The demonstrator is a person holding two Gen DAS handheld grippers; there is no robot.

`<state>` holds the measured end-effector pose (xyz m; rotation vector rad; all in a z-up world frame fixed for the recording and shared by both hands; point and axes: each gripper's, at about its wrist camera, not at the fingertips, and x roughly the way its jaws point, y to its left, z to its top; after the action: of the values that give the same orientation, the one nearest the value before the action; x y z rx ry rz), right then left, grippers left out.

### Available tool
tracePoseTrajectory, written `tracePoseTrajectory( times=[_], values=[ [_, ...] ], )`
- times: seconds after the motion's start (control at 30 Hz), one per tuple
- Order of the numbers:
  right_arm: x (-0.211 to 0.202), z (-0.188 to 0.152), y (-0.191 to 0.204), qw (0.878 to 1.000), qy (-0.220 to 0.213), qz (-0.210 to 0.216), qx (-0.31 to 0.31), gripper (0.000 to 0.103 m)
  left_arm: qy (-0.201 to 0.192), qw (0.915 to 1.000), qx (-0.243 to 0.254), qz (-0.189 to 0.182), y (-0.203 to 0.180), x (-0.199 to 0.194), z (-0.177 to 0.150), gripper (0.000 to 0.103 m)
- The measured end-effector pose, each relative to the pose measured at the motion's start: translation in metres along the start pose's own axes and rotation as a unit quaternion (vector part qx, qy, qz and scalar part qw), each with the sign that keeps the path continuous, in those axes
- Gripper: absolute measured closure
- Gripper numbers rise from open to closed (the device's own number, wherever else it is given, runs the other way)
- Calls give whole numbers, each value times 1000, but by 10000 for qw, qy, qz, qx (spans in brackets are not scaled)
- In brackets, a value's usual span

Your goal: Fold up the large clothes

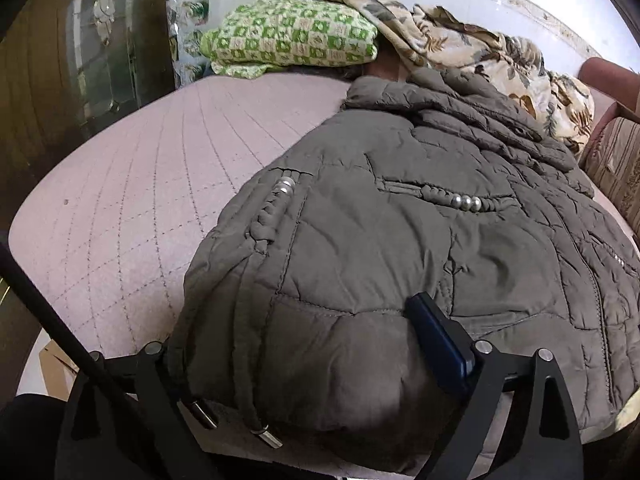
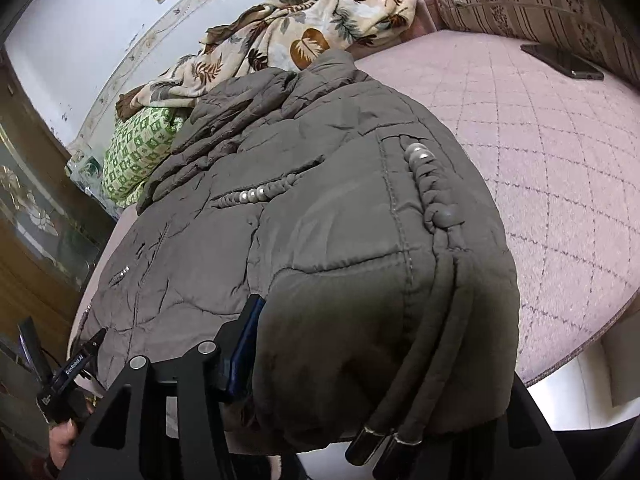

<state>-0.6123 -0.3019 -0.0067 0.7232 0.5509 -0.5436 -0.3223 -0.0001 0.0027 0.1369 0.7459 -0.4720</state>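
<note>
A grey-brown quilted jacket lies on the pink quilted bed, filling the centre and right of the left wrist view. The left gripper pinches its hem at bottom centre; the right gripper likewise clamps a bunched hem corner with drawcords.

The left gripper clamped the near hem of a grey-brown quilted jacket, which lay across a pink quilted mattress. Only one blue pad showed; the other seemed buried in fabric. Behind lay a green checked blanket.
</note>
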Motion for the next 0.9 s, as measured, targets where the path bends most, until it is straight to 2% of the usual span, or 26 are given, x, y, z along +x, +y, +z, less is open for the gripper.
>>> tracePoseTrajectory(
  times=[0.3,0.37,0.5,0.7,0.9],
  values=[
    [2,2,0,10000,-24,26,35,45,31,9997,152,207,-3,2,2,1],
    [2,3,-4,9997,-26,113,206,45,44,9997,160,195,-2,3,3,1],
    [3,4,0,10000,42,40,70,43,103,9998,82,156,0,3,3,1],
    [4,6,3,9998,206,42,57,40,78,9993,269,234,-3,1,3,1],
    [4,5,6,9998,177,-25,31,43,96,9992,307,225,-2,1,3,1]
  ],
)
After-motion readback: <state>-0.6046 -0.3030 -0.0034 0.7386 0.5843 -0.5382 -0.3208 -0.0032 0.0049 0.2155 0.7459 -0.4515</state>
